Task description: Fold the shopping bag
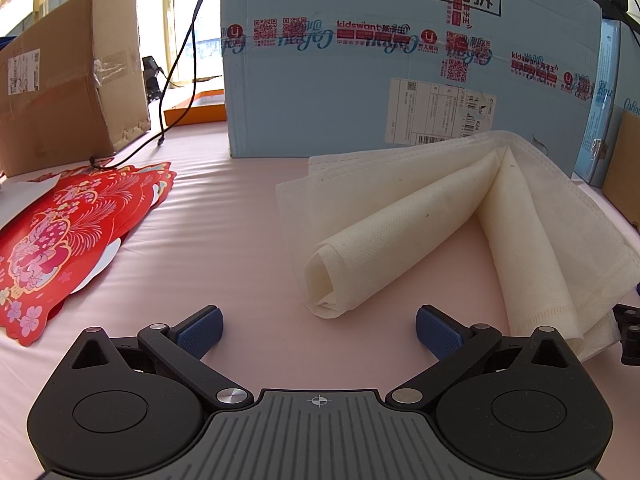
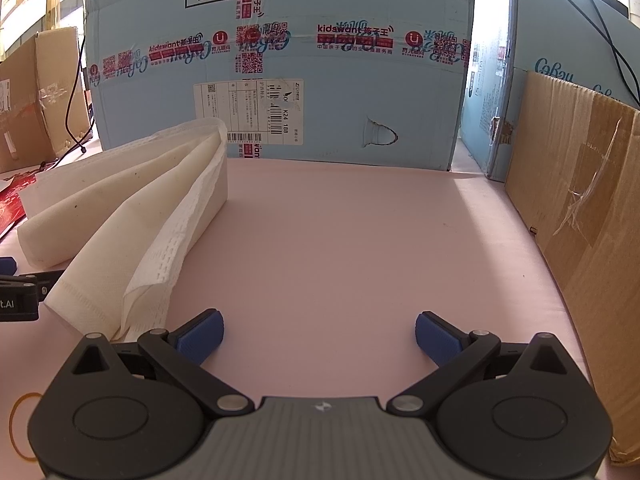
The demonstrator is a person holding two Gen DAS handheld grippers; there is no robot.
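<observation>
Cream non-woven shopping bag (image 1: 460, 224), loosely folded, lying on the pink bench (image 2: 360, 240) near a blue carton (image 1: 400, 60). Soft, light, floppy, likely springing open; best pinched at a stitched near edge. Left gripper (image 1: 319, 330) and right gripper (image 2: 319, 330): fingers spread wide, grasping nothing. Carton tape reads "kidswant".

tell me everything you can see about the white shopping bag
The shopping bag is cream-white non-woven fabric with stitched, perforated-looking edges. It lies loosely folded on the pink table cover, its layers bulging open in soft rolls that fan out from one corner, in front of the blue carton. Neither tool grips it.
</observation>
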